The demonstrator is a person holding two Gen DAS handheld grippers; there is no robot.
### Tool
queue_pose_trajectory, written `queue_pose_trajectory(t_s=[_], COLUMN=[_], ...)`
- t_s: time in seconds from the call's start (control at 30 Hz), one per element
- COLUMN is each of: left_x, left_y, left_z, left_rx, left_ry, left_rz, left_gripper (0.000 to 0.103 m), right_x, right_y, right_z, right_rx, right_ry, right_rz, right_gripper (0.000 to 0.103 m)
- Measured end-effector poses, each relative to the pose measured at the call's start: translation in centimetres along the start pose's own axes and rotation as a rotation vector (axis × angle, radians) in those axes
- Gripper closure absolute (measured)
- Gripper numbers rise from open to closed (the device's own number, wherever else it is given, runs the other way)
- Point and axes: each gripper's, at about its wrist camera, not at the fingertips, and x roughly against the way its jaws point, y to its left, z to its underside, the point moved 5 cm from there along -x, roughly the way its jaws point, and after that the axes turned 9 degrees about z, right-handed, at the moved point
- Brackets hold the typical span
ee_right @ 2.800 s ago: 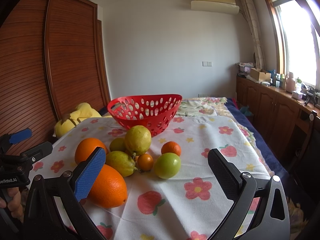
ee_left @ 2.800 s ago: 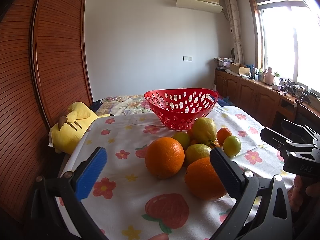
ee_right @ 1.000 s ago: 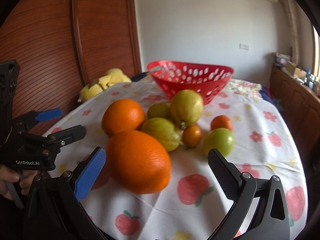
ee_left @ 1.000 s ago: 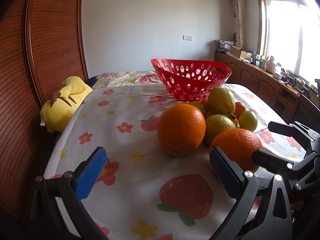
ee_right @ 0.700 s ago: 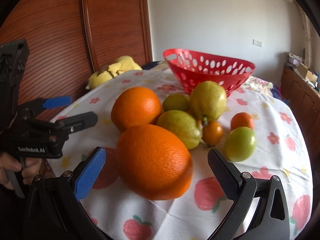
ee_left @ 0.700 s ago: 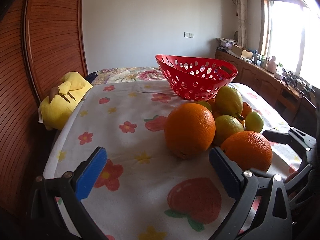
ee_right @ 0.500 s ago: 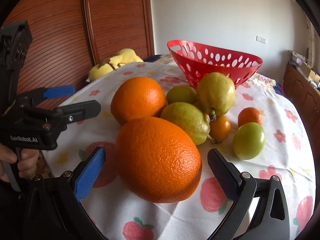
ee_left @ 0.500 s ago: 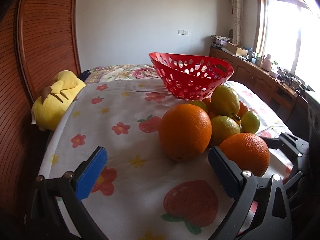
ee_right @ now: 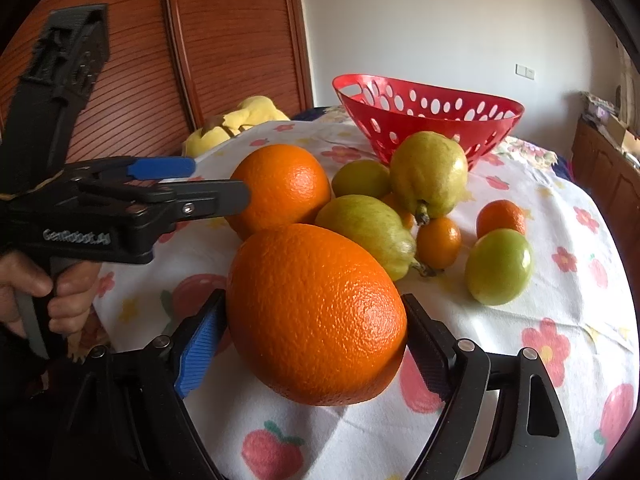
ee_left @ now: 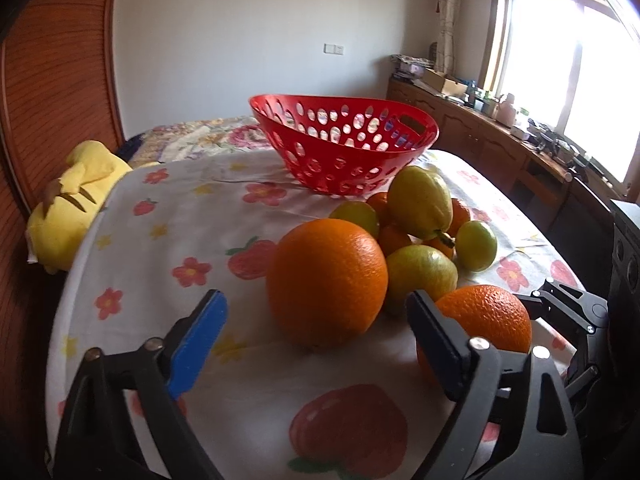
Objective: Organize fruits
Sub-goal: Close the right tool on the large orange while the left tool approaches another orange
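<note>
Since half a second ago my right gripper has pushed forward and narrowed, so the near orange now sits squarely between its fingers with both pads against its sides, gripped on the flowered tablecloth. Just beyond my right fingertips lie the second orange, the yellow-green fruits and small tangerines, with the red basket standing behind them. My left gripper hangs wide open with nothing held, the second orange straight ahead of its gap.
</note>
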Motion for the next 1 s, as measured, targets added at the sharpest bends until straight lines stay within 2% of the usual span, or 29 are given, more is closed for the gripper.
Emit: queue_pose_trajectory(t_s=[0.47, 0.7, 0.87, 0.9, 1.0], left_x=[-2.4, -3.6, -4.1, -4.1, -4.0], left_y=[-0.1, 0.0, 0.2, 0.3, 0.4], left_z=[-1.2, -0.9, -0.8, -0.8, -0.7], left_rx=[0.010, 0.014, 0.020, 0.023, 0.022], left_ry=[0.071, 0.115, 0.120, 0.115, 0.099], left_rz=[0.035, 0.022, 0.026, 0.025, 0.025], left_gripper=[0.018, 0.017, 0.018, 0.022, 0.023], right_x=[1.2, 1.1, 0.8, 0.9, 0.9], right_y=[-1.3, -1.3, -1.5, -1.4, -1.4], right_z=[0.2, 0.3, 0.6, 0.6, 0.7], right_rx=[-0.013, -0.002, -0.006, -0.005, -0.005], right_ry=[-0.017, -0.018, -0.013, -0.013, -0.013], right_rz=[0.011, 0.025, 0.026, 0.027, 0.026], right_gripper=[0.017, 0.017, 0.017, 0.017, 0.016])
